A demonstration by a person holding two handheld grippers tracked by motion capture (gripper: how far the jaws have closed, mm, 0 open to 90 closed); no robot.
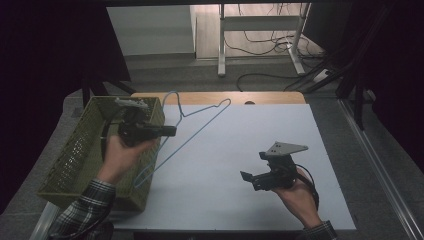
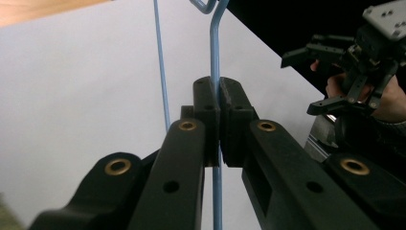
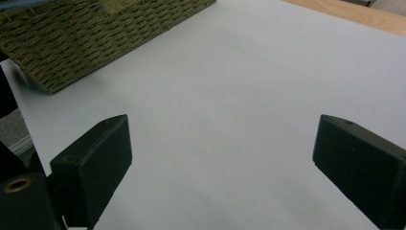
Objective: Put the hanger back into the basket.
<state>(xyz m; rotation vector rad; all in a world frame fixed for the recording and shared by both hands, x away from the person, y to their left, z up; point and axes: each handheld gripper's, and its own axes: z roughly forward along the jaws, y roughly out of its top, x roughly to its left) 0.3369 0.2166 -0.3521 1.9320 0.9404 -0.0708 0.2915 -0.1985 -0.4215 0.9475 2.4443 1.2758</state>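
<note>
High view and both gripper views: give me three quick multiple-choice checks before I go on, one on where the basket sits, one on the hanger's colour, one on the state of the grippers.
1. Where is the basket?
A. At the table's left edge
B. At the table's right edge
C. In the middle of the white sheet

2. What colour is the wire hanger?
A. Red
B. Light blue
C. Black

3. Which gripper is shut on the hanger?
A. Right
B. Neither
C. Left

Answers:
1 A, the woven basket stands at the left edge.
2 B, the wire looks light blue.
3 C, the left gripper pinches the wire; the right gripper stands open over the bare sheet.
</note>
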